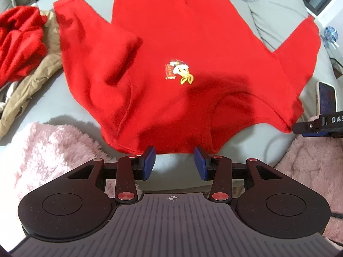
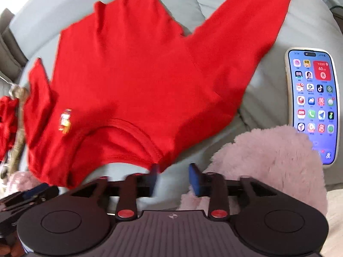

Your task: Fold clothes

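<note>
A red sweatshirt [image 1: 193, 42] lies spread on the grey bedding [image 1: 268, 15], its collar towards me and a small cartoon emblem [image 1: 179, 71] on the chest. Its left sleeve is bent and rumpled; the right sleeve stretches out to the far right. My left gripper [image 1: 174, 162] is open just short of the collar edge, with only grey bedding between its blue pads. In the right wrist view the sweatshirt [image 2: 133, 75] fills the middle. My right gripper [image 2: 173, 180] is open at the collar's right end, its left pad close to the hem, nothing gripped.
A lit phone [image 2: 313, 102] lies on the bedding to the right of the sweatshirt. Pink fluffy fabric [image 1: 53, 150] covers the near edge on both sides. At the left lie a tan garment [image 1: 27, 85] and another red garment [image 1: 19, 40].
</note>
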### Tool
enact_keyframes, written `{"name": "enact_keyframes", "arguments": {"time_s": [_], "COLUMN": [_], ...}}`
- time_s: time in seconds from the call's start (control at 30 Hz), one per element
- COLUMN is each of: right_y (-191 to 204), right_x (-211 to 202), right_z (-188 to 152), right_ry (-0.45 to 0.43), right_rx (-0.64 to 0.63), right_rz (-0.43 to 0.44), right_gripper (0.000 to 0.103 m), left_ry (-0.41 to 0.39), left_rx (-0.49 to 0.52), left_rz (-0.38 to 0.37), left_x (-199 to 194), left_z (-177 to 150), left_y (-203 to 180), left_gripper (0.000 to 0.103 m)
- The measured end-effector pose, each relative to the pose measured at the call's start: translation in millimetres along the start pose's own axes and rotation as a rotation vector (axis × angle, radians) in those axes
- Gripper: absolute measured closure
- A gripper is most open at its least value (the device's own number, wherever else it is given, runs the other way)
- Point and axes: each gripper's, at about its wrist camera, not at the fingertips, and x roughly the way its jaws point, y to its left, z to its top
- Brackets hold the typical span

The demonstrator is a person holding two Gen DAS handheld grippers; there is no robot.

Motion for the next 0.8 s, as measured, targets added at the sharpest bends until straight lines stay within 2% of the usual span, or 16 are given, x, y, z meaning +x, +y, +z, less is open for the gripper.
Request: {"name": "enact_keyframes", "arguments": {"time_s": [0.1,0.17,0.37,0.47,0.6,0.73,0.8], "right_y": [19,30,79,98,111,115,112], "right_x": [-9,-10,11,13,3,-2,-6], "right_z": [-5,-7,4,4,9,20,31], "right_ry": [-0.053,-0.090,-0.088,-0.097,-0.151,-0.220,-0.258], "right_rx": [-0.057,-0.095,-0.180,-0.258,-0.322,-0.334,-0.322], "right_rz": [0.013,0.076,0.136,0.166,0.185,0.208,0.209], "right_gripper": [0.060,0.060,0.060,0.060,0.060,0.060,0.059], "left_ry": [-0.008,-0.014,-0.050,-0.093,-0.167,-0.273,-0.309], "left_rx": [-0.012,-0.027,-0.061,-0.096,-0.149,-0.243,-0.284], "left_rz": [0.004,0.008,0.015,0.003,0.003,-0.016,0.006], "left_x": [-6,-8,-21,-30,-41,-47,-42], "left_z": [-4,-6,-6,7,44,111,148], "left_y": [3,6,14,32,66,121,149], "left_gripper": [0.057,0.057,0.057,0.057,0.058,0.064,0.064]}}
